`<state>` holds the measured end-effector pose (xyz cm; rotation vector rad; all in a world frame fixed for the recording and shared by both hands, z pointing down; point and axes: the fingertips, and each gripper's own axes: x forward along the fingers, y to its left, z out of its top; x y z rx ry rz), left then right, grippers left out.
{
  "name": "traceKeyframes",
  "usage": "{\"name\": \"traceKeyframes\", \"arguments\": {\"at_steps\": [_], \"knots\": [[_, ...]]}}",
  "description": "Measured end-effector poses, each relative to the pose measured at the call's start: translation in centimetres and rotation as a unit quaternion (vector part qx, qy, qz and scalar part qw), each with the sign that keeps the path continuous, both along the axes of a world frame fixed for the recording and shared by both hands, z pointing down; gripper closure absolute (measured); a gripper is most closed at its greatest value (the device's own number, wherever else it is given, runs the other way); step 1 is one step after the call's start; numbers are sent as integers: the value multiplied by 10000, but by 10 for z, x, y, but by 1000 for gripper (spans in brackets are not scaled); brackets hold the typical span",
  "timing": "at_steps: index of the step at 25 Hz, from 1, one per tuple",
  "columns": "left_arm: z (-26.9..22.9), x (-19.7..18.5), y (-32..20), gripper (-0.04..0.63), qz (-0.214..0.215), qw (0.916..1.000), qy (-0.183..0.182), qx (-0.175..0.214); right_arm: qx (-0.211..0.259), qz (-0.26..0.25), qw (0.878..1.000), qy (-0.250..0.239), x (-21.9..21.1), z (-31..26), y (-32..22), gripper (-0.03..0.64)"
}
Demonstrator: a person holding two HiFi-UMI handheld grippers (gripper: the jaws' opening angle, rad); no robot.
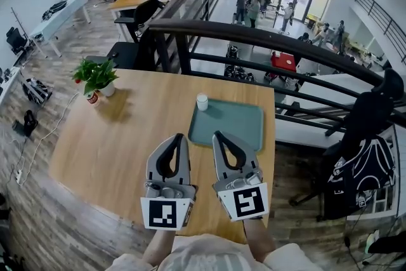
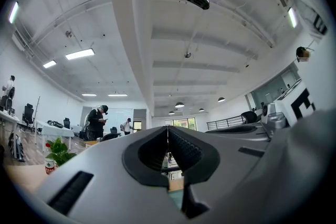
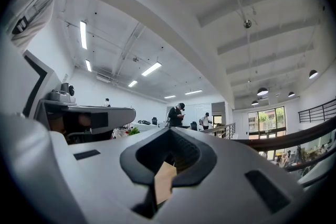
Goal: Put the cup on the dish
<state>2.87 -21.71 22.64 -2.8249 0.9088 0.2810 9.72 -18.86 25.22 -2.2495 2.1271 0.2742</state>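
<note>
Apparently the cup (image 1: pixel 202 101) sits at the dish's (image 1: pixel 231 130) far-left corner, whether fully on it is unclear, while the left gripper (image 1: pixel 180 138) and right gripper (image 1: pixel 217 135) hover clenched, empty.

1 cup (image 1: pixel 202 101), 1 dish (image 1: pixel 236 130), 1 plant (image 1: pixel 95 75)

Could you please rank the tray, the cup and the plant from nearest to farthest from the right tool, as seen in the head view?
1. Tray, directly ahead of the right tool.
2. Cup, at the tray's far left corner.
3. Plant, far off to the left.
</note>
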Motion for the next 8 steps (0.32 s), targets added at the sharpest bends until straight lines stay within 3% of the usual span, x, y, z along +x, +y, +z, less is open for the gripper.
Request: {"name": "traceKeyframes", "arguments": {"at_steps": [8], "knots": [[3,4,-9,584,-10,10000,-7,-14,-74,4,10000,-16,4,7,-10,598]]}}
